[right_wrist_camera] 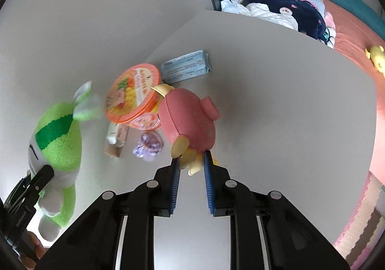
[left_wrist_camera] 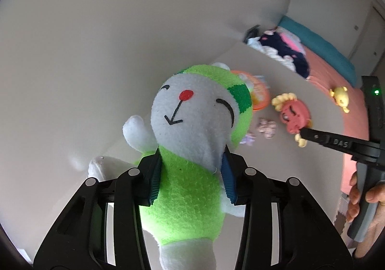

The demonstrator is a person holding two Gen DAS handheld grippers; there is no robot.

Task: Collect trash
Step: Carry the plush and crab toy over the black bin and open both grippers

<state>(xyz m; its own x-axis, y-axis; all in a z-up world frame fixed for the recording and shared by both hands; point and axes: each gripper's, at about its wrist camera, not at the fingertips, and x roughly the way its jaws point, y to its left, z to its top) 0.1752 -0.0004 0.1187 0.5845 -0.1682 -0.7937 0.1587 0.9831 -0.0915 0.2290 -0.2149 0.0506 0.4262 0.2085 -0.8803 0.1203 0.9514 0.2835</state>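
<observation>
Soft, even daylight is filling both views, casting only faint shadows on the pale worktop (right_wrist_camera: 276, 101). Fisheye bending is curving the edges, with dark vignetting in the corners. The green plush toy's (right_wrist_camera: 60, 140) ears are smearing with motion blur.

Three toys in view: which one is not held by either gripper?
The yellow toy on the pink bed. The green plush is clamped in the left gripper, the pink crab in the right gripper.

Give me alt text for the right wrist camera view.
The right tongs pinch a pink crab toy by its yellow legs above a white table. Left of it stand an orange snack cup and wrappers, and the left tongs grip a green plush.
</observation>
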